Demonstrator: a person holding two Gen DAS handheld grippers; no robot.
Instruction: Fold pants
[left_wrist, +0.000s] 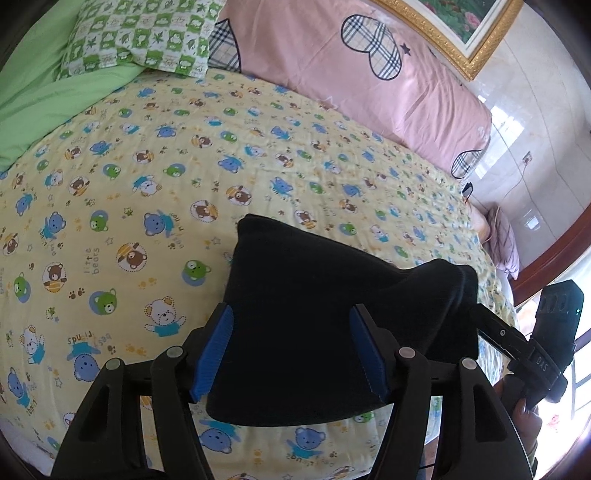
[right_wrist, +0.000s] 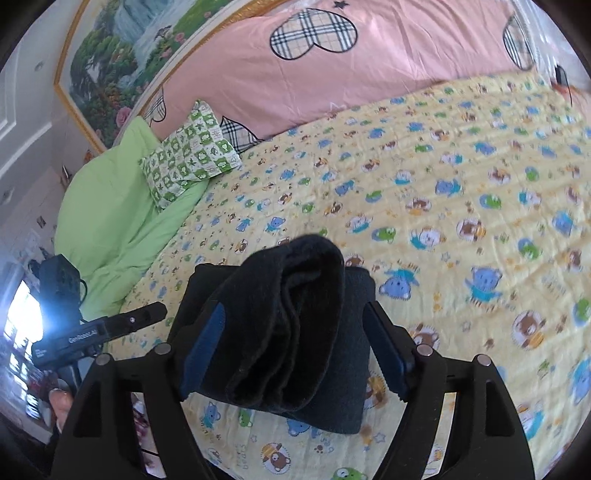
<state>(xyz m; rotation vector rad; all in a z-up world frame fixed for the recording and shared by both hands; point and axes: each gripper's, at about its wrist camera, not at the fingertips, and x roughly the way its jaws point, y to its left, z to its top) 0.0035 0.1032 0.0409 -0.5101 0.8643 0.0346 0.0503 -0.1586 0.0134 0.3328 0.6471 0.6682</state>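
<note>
A yellow bedspread (left_wrist: 155, 177) printed with small cartoon bears covers the bed and fills most of both views, spreading out ahead of and beneath both pairs of tongs. Beyond it, far ahead of the tongs, a long pink bolster (left_wrist: 354, 74) with plaid heart patches runs along the head of the bed. A plain green quilt (right_wrist: 107, 218) is bunched at the far corner, ahead and to the left of the right tongs, with a green-and-white checked pillow (right_wrist: 188, 162) lying on it. A gold-framed landscape painting (right_wrist: 110, 62) hangs on the wall behind the bolster.

The black pants (left_wrist: 325, 317) lie folded into a thick compact bundle on the bedspread, directly in front of both tongs. In the left wrist view the bundle sits between the blue pads of the left gripper (left_wrist: 291, 354), whose jaws stand wide apart; whether the pads touch the cloth cannot be told for sure, though a gap seems to show at each side. In the right wrist view the rolled end of the pants (right_wrist: 295, 325) rises between the pads of the right gripper (right_wrist: 295, 354), also spread wide and not pressing the fabric.

A fingertip (right_wrist: 61, 400) of the person shows beside the left gripper's handle at the lower left of the right wrist view.
</note>
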